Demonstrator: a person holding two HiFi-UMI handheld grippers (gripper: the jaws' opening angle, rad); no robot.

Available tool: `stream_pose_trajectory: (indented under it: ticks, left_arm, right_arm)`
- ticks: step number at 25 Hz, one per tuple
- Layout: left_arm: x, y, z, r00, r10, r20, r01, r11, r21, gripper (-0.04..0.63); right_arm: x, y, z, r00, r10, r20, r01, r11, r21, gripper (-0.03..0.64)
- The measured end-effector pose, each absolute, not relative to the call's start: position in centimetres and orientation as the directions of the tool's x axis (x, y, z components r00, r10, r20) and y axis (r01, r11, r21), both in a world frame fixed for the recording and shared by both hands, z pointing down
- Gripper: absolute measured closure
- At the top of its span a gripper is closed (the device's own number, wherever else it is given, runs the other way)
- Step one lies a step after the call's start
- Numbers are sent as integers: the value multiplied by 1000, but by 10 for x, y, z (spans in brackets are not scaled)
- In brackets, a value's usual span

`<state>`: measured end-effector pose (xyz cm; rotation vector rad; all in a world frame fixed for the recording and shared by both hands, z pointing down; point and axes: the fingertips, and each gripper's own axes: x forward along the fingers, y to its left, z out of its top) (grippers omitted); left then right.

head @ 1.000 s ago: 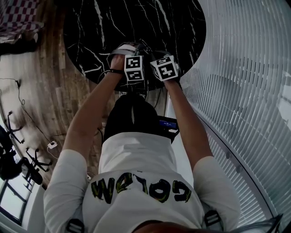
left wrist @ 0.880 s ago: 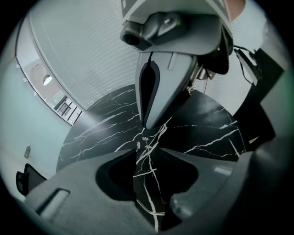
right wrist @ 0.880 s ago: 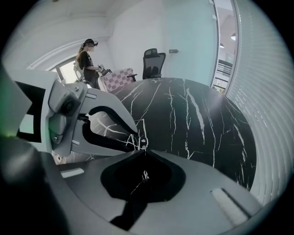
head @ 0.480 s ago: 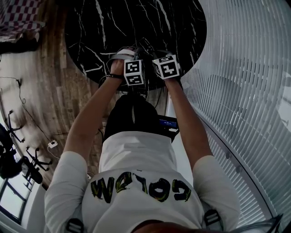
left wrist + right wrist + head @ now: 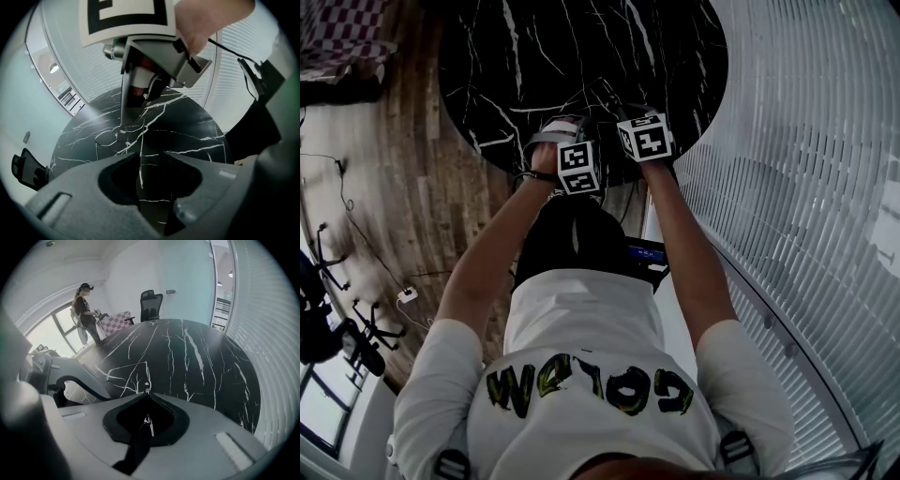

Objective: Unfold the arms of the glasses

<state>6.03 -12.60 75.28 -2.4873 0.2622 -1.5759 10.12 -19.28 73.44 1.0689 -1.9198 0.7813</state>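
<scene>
Thin wire-framed glasses [image 5: 108,137] lie on the round black marble table [image 5: 197,136] near its edge. My right gripper [image 5: 147,393] is shut on the frame at one end, and the lenses' wire outline [image 5: 125,373] shows just past its tips. From the left gripper view its fingers [image 5: 126,117] come straight down onto the frame. One thin straight arm [image 5: 140,164] runs from there toward my left gripper [image 5: 151,157]. The left gripper is open, and the arm passes between its jaws close to the left finger. In the head view only the marker cubes [image 5: 578,167] [image 5: 645,137] show clearly.
The table edge [image 5: 502,141] lies just under both hands, with wood floor and cables [image 5: 342,197] to the left. A curved slatted wall [image 5: 806,187] stands at the right. Across the room are a person [image 5: 84,305], an office chair [image 5: 151,301] and another black chair [image 5: 28,169].
In the head view my left gripper's cube has drawn back toward the person's body, away from the table's middle. The right gripper's cube has kept its place.
</scene>
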Motion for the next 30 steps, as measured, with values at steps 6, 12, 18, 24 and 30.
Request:
stream_pose_trajectory:
  ticks: [6, 12, 18, 24, 30]
  left_arm:
    - [62, -107, 752, 424, -230, 876, -81, -973, -216, 462]
    - [65, -97, 756, 421, -229, 878, -118, -973, -197, 462]
    - [65, -94, 759, 417, -225, 880, -145, -973, -180, 462]
    - [66, -101, 756, 440, -228, 868, -162, -972, -173, 462]
    - [65, -109, 756, 457, -245, 855, -218, -963, -160, 437]
  right_arm:
    - [100, -194, 735, -332, -394, 857, -881, 453, -133, 612]
    - [100, -195, 735, -327, -389, 861, -882, 453, -130, 612]
    - [100, -193, 735, -325, -384, 864, -873, 474, -118, 612]
    - [96, -192, 735, -329, -390, 860, -857, 506, -98, 609]
    - [98, -193, 734, -320, -408, 855, -858, 508, -78, 571]
